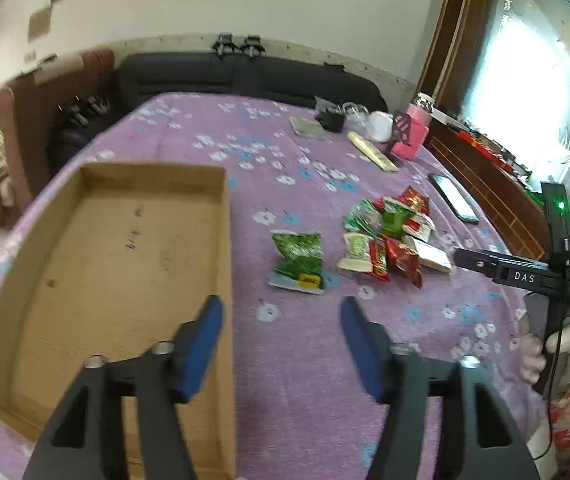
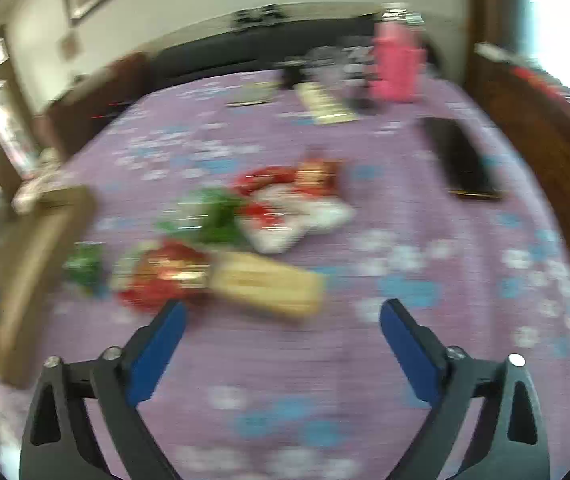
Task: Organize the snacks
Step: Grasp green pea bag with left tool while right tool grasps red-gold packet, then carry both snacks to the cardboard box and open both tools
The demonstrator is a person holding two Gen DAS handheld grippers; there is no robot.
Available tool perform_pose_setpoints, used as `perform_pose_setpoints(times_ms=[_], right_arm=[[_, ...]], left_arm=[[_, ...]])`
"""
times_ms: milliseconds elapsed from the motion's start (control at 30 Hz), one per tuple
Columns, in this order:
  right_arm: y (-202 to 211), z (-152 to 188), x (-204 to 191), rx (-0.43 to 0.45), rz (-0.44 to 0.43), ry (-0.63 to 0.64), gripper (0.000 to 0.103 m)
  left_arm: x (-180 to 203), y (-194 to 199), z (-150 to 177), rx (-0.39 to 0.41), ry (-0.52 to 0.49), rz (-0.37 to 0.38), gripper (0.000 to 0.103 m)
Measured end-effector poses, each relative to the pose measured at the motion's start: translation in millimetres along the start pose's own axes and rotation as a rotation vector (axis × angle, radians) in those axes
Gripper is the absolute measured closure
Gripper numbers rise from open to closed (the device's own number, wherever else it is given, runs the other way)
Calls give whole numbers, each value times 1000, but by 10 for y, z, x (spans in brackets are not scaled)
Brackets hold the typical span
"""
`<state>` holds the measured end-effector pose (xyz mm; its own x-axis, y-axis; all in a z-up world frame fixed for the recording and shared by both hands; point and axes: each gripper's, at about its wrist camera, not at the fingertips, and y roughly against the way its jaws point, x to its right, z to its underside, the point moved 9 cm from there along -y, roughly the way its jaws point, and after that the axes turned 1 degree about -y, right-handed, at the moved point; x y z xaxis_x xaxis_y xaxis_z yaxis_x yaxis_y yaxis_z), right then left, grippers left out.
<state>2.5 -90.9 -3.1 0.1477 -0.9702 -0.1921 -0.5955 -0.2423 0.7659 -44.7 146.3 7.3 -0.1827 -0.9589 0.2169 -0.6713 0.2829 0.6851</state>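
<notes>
A shallow cardboard box [image 1: 97, 256] lies on the purple flowered tablecloth at the left, with nothing in it. A green snack packet [image 1: 297, 259] lies alone to its right. A pile of red, green and white snack packets [image 1: 393, 240] lies further right. My left gripper [image 1: 281, 308] is open and empty, above the box's right wall, short of the green packet. My right gripper [image 2: 283, 312] is open and empty, just short of a beige packet [image 2: 269, 282] and a red packet [image 2: 165, 276]; that view is blurred. The box's edge [image 2: 33, 276] shows at its left.
A black phone [image 1: 455, 198] [image 2: 461, 160] lies right of the pile. At the table's far end stand a pink bottle [image 1: 411, 134] [image 2: 395, 66], a long cream packet [image 1: 371, 156] and small items. A dark sofa [image 1: 221, 76] stands behind the table. The right gripper's body [image 1: 525, 276] shows at the right.
</notes>
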Motion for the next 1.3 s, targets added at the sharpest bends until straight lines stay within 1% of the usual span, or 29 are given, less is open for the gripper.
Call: perform_pose_setpoints(times_ms=[33, 67, 100, 133, 167, 267, 367, 433, 500, 567, 633, 667, 733, 767, 833, 1000, 1100, 1167, 1233, 1300], right_arm=[[-61, 17, -168, -23, -57, 10, 14], [-133, 32, -286, -44, -85, 15, 22], [-201, 30, -350, -56, -94, 14, 27], [-292, 19, -408, -70, -97, 8, 37], [-381, 14, -442, -82, -92, -2, 42], [-557, -5, -454, -98, -66, -39, 43], [-594, -38, -483, -79, -42, -43, 43], [-598, -39, -498, -81, -40, -50, 43], [-634, -63, -477, -84, -33, -61, 44], [-650, -65, -461, -86, -26, -69, 51], [-684, -59, -445, -90, -30, -81, 55], [-693, -63, -444, -88, -60, -100, 62], [-693, -63, -453, -90, -92, -121, 68], [-692, -63, -452, -88, -95, -121, 71], [-662, -48, -463, -84, -112, -117, 73], [-464, 1, -506, -60, -154, -115, 76], [-305, 8, -569, -39, -175, -107, 76], [-193, -9, -661, -24, -195, -94, 76], [-117, -31, -774, -16, -215, -77, 76], [-35, -36, -987, -20, -265, -52, 76]], left_arm=[[25, -33, 15, -15, 5, 26, 55], [60, -70, 11, -25, 3, 39, 56], [102, -127, -2, -35, -8, 41, 58], [144, -162, -18, -37, -18, 44, 58], [187, -197, -45, -37, -30, 54, 58], [298, -389, -146, -59, -70, 49, 58], [325, -603, -243, -84, -98, 29, 58], [317, -762, -261, -116, -105, 23, 58], [313, -901, -257, -142, -115, 0, 58], [294, -1015, -247, -169, -116, -16, 58], [262, -1103, -220, -202, -97, -29, 58], [249, -1143, -196, -221, -90, -32, 58], [245, -1185, -171, -236, -82, -34, 62], [246, -1181, -173, -233, -83, -37, 63], [256, -1154, -181, -224, -81, -36, 66], [312, -967, -236, -175, -51, 13, 68], [331, -775, -269, -140, -24, 51, 68], [288, -581, -289, -105, 0, 72, 68], [198, -398, -302, -78, 24, 72, 68], [24, -197, -296, -48, 51, 53, 68]])
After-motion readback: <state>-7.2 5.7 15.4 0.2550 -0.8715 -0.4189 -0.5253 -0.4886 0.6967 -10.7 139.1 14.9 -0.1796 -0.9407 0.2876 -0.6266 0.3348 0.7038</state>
